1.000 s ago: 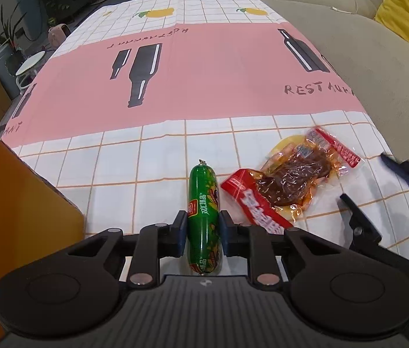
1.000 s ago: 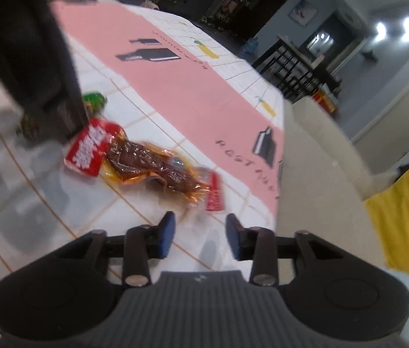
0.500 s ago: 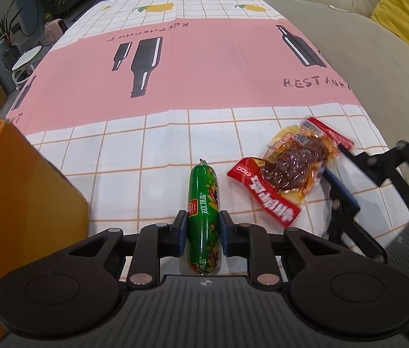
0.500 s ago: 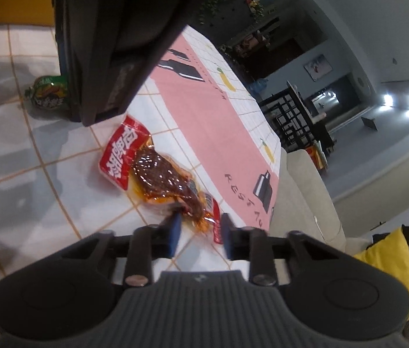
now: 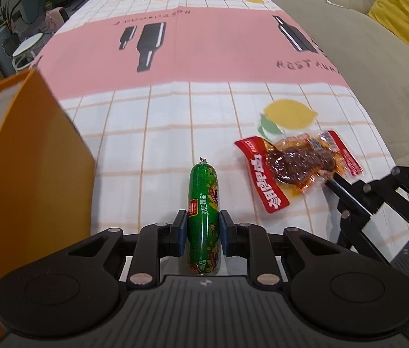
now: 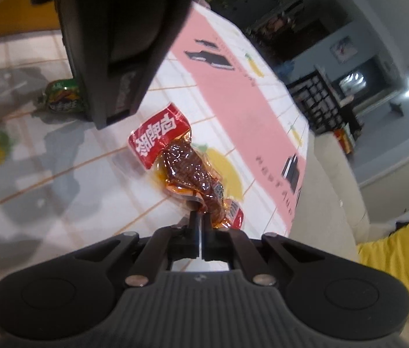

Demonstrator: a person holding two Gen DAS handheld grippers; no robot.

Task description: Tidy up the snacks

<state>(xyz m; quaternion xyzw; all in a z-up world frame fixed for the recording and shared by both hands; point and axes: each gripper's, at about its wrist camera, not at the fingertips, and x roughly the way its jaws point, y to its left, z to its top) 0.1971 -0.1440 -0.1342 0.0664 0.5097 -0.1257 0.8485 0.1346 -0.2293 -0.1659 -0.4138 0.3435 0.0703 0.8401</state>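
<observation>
A: Left gripper point(image 5: 203, 229) noted clamped on the sausage point(image 5: 204, 203). The grip is taken near the rear end, pads point(image 5: 180, 232) pressed on both flanks, so most of the green tube projects forward, along the fingers.

B: Agreed. Whether the sausage is lifted clear of the cloth point(image 5: 161, 133) cannot be told from the left view. A lengthwise hold is judged convenient for sliding it end-first into a container.

A: Right gripper point(image 6: 200, 226) recorded as closed on the pouch point(image 6: 187, 168). Only the near edge of the clear film is pinched; the meat bulge is left untouched, presumably because the thin seal is the one part the narrow jaws can close over.

B: Confirmed in the left view: the right gripper point(image 5: 330, 181) is seen entering from the right, tip at the pouch point(image 5: 291, 168) corner. The pouch seems to lie flat, red header toward the sausage, over a printed lemon point(image 5: 290, 113).

A: Outward from there: an orange bin point(image 5: 36, 156) is noted at near left, its wall just beside the sausage. It is taken as the likely destination, though its interior is not shown.

B: A sofa point(image 5: 378, 66) runs along the right edge of the cloth, with a yellow cushion point(image 5: 407, 11) far right. Risk entered: an edge pinch may let the pouch swing or slip when raised.
</observation>
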